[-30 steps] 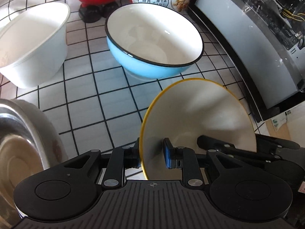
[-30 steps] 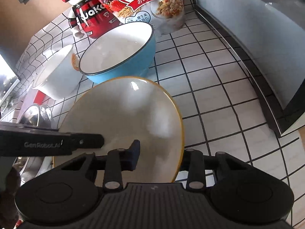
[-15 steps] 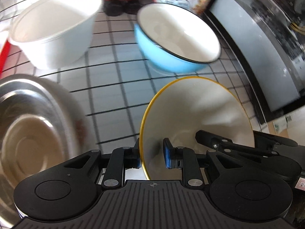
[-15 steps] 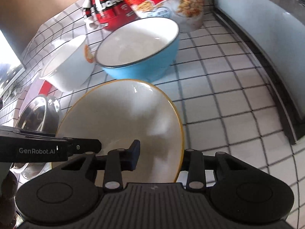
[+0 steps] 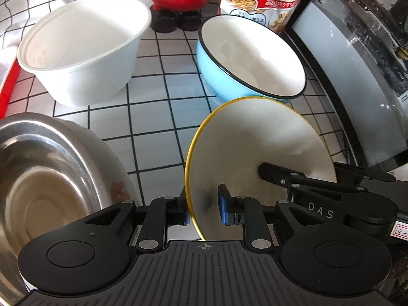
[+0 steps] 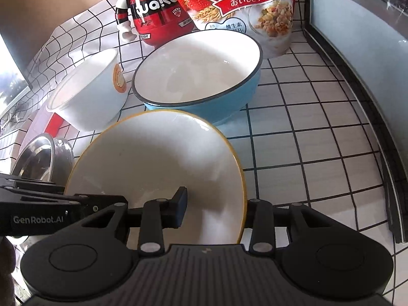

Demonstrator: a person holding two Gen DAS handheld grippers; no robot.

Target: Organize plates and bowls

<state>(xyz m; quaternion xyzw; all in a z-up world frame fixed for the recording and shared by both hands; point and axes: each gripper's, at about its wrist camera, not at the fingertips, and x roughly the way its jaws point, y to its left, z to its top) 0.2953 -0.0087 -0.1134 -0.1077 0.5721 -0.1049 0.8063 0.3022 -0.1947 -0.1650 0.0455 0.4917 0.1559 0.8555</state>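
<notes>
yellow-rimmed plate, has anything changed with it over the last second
The plate has been carried a little closer to the blue bowl; its far edge now overlaps the bowl in the left view. Both claws, left and right, still clamp opposite rim edges. The white bowl and metal bowl stayed put.
</notes>
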